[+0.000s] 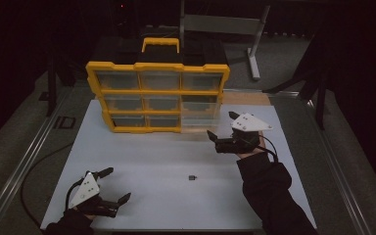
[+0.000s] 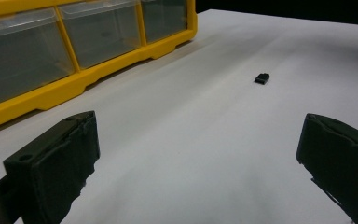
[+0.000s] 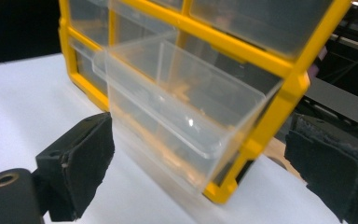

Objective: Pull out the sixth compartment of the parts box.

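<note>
Clear plastic drawer (image 3: 177, 112) pulled out of yellow organizer (image 1: 157, 93), right hand-held gripper (image 1: 223, 131) released before it, left hand-held gripper (image 1: 111, 185) released

We hold the left gripper (image 1: 108, 186) low at the near left, fingers (image 2: 56, 163) spread wide and angled right. Our right gripper (image 1: 221, 128) sits farther off at the right, sleeve behind it, fingers (image 3: 79, 163) wide apart, pointing left.
</note>
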Action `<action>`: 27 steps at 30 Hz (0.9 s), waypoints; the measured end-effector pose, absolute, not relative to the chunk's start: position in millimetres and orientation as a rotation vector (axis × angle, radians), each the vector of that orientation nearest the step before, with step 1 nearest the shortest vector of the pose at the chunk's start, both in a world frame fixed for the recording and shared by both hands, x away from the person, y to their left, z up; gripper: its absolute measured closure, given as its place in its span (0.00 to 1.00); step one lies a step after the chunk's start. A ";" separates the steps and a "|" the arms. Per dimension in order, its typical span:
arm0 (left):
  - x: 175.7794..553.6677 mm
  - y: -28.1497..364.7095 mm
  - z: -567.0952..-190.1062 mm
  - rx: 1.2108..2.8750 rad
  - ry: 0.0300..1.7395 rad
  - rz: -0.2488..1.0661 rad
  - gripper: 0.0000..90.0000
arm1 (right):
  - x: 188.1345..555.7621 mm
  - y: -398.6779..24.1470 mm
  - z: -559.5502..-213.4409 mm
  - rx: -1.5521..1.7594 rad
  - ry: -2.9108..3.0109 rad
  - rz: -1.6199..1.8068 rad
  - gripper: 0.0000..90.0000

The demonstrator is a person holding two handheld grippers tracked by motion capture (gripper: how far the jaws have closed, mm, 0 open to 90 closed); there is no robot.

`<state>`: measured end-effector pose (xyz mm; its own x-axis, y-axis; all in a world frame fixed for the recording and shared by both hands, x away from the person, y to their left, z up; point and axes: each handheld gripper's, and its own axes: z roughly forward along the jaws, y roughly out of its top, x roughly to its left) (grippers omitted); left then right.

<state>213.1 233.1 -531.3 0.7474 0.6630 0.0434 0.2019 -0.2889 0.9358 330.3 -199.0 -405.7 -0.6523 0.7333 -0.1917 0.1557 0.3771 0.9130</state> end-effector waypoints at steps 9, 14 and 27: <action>213.3 232.9 -531.6 1.848 0.670 0.524 0.00 | 322.7 -212.9 -423.3 0.769 2.073 1.290 0.09; 213.3 232.9 -531.7 1.848 0.673 0.524 0.00 | 318.1 -219.0 -435.3 0.774 2.085 1.273 0.09; 213.3 232.9 -531.8 1.848 0.674 0.523 0.00 | 303.6 -237.6 -473.6 0.819 2.127 1.304 0.09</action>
